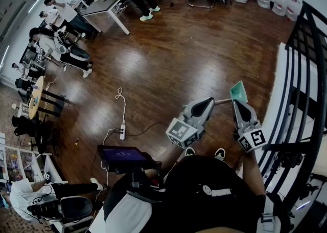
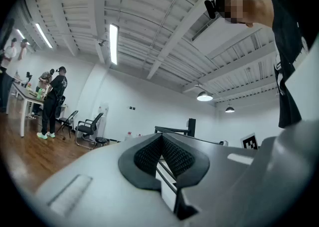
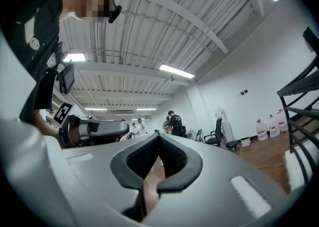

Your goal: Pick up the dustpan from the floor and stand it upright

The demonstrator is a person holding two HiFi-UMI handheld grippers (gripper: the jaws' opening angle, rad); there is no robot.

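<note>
The left gripper (image 2: 160, 140) is clenched on nothing, its ribbed pads pressed together in the left gripper view. The right gripper (image 3: 158, 140) is likewise closed and empty in its own view. In the head view the teal dustpan (image 1: 238, 92) sits just ahead of the right gripper's tip, and its pale handle (image 1: 222, 101) reaches toward the left gripper's tip. Whether either tip touches it is hard to tell from this height. There are two grippers and one dustpan. Farther out on the wood floor (image 1: 168, 58) lie one white power strip (image 1: 122, 133) and, by the far wall, three water jugs (image 1: 279, 2).
</note>
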